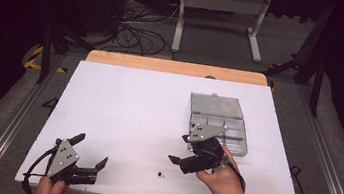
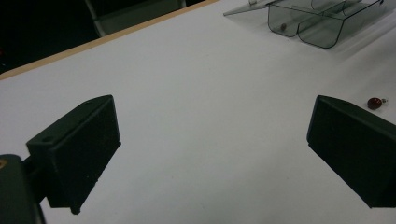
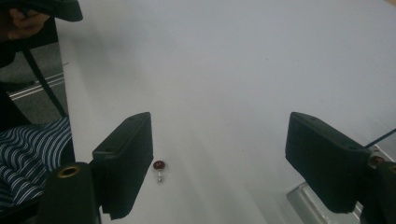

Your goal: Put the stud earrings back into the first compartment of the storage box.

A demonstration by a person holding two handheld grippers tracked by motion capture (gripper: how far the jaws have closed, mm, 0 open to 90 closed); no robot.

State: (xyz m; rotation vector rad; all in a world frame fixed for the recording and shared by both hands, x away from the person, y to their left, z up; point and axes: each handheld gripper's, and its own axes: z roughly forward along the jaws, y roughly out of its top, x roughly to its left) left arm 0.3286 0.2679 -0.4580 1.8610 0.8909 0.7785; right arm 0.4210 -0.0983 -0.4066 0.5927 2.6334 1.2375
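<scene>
Both pairs of jaws gape, holding nothing — the left gripper (image 1: 91, 153) at the table's (image 1: 132, 112) seven o'clock, the right gripper (image 1: 181, 148) at five. A tiny red bead (image 1: 160, 174) lies between them; the open compartment box (image 1: 217, 120) sits at two o'clock.
</scene>
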